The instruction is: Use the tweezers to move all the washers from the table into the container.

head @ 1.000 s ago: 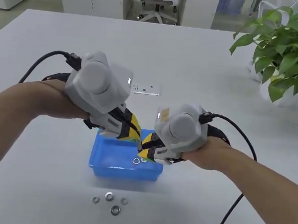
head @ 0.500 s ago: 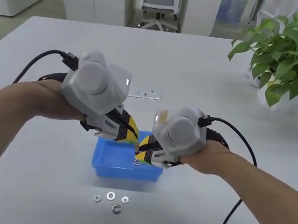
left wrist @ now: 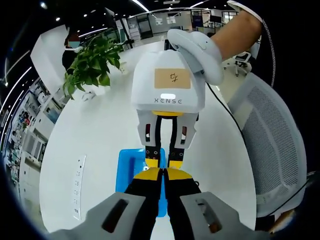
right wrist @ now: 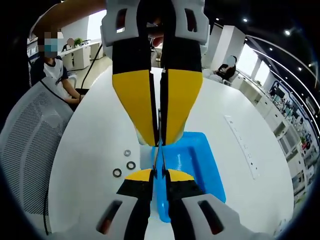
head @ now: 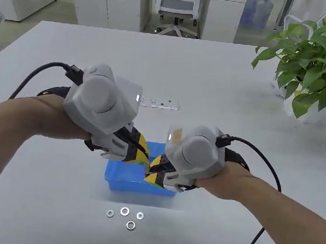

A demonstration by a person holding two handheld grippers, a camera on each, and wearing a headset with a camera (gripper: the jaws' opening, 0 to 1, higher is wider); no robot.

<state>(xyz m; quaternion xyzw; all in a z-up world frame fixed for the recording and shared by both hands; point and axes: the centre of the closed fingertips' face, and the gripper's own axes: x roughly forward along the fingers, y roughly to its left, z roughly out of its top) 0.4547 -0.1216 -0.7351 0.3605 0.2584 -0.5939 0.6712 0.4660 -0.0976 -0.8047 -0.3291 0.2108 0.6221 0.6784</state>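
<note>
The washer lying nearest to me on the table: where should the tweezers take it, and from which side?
Grip the nearest washer by its ring, one tip in the hole and one outside the rim, probably coming from above on its near side. It lies flat on the table, and three other washers crowd its far side.

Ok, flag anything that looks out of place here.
Nothing is spilled or damaged. Four washers lie loose on the table just outside the blue container, not yet moved in.
</note>
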